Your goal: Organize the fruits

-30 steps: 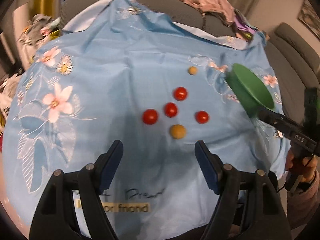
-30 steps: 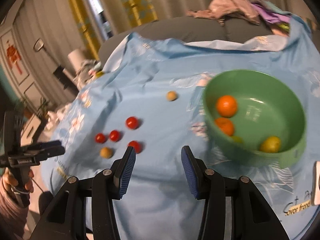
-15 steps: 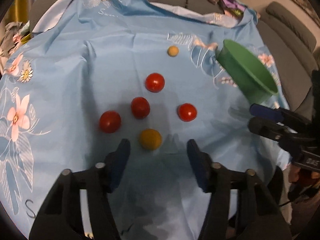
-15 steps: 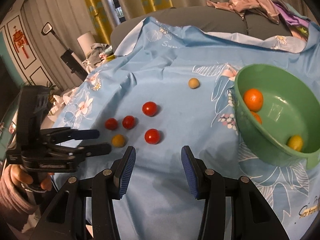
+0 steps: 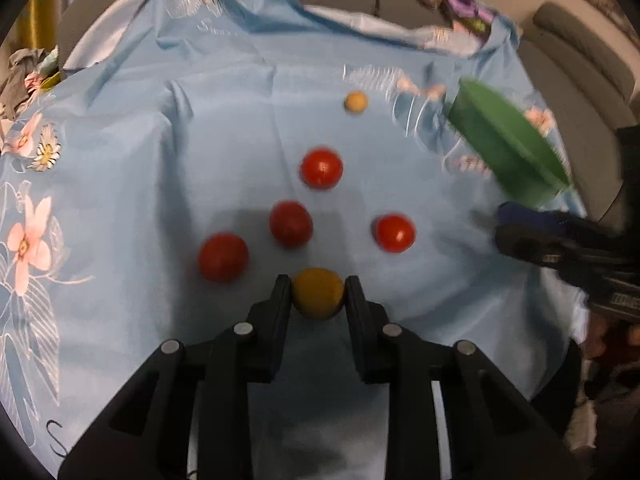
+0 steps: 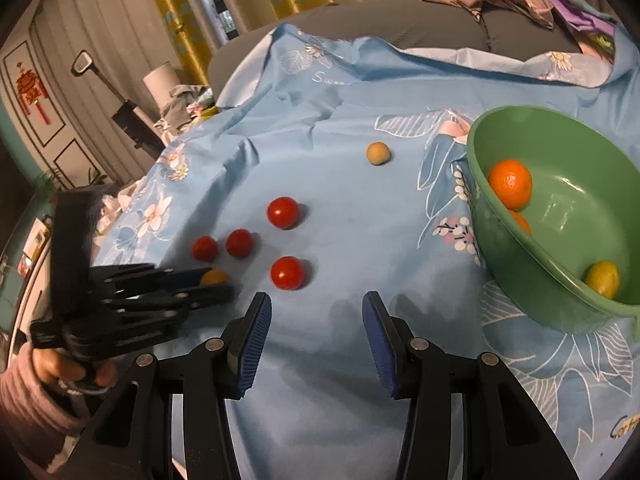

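On a blue floral cloth (image 5: 140, 200), the left gripper (image 5: 318, 292), its jaws just closing, clamps a small yellow-orange fruit (image 5: 318, 298) below four cherry tomatoes (image 5: 321, 168). To the right, the right gripper (image 6: 316, 332) hovers spread and empty beside a green bowl (image 6: 520, 272) holding oranges (image 6: 510, 184) and a yellow fruit (image 6: 603, 278).

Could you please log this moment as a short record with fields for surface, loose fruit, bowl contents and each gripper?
surface: blue floral cloth
loose fruit: four red tomatoes, nearest the right gripper at; small tan fruit
bowl: green bowl holding two oranges and a yellow fruit
left gripper: jaws just closing, pads against the yellow-orange fruit
right gripper: open, empty
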### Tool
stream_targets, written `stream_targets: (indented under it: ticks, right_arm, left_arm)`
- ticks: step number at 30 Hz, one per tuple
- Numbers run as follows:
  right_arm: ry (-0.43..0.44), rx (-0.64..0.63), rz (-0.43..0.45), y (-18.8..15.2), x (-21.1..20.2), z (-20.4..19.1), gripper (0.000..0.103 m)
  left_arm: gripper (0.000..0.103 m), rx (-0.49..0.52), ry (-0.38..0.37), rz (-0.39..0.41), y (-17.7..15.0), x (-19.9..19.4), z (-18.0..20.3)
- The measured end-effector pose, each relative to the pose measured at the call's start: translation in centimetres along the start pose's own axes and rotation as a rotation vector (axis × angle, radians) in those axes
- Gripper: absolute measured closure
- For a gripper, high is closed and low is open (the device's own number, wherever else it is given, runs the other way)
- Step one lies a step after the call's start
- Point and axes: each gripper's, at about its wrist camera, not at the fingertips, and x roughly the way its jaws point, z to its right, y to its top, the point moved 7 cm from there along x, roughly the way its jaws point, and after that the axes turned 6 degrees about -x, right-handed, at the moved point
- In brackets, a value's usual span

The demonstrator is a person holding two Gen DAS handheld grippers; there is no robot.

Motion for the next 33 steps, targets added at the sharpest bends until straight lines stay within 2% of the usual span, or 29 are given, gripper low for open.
stream_targets:
  ticks: [7, 14, 18, 22, 23, 24, 28, 33]
  right_arm:
    - [-0.051, -0.016, 0.040, 5.4, 3.3, 0.9, 0.055]
    - [-0.210, 0.005, -0.025, 10.6, 10.4, 3.2, 0.055]
    - [-0.257, 0.006, -0.045, 12.0, 12.7, 4.2, 0.055]
    - [-0.269, 0.031, -0.087, 12.2, 14.7, 5.3, 0.055]
    - [-0.275, 0.038, -0.084, 12.2, 14.9, 5.6, 0.059]
    - [-0.285, 0.031, -0.076, 12.3, 14.8, 5.7, 0.074]
    - [-0.258, 0.046, -0.079, 12.0, 14.1, 5.6, 0.075]
    - [-0.239, -0.020, -0.032, 11.6, 9.9, 2.9, 0.075]
  left_arm:
    - [0.076, -0.056, -0.018, 0.085, 2.7, -2.7, -1.6]
    - [0.076, -0.094, -0.021, 0.116, 4.9, -2.7, -3.2]
    - [0.076, -0.105, -0.023, 0.121, 5.9, -2.3, -4.1]
    - [0.076, -0.119, -0.037, 0.126, 6.4, -2.2, -4.4]
    - [0.076, -0.119, -0.040, 0.125, 6.4, -2.2, -4.4]
    - [0.076, -0.116, -0.042, 0.122, 6.4, -2.1, -4.3]
    - [0.076, -0.106, -0.041, 0.112, 6.3, -2.0, -3.9]
    - [0.076, -0.086, -0.040, 0.106, 6.0, -2.2, -3.1]
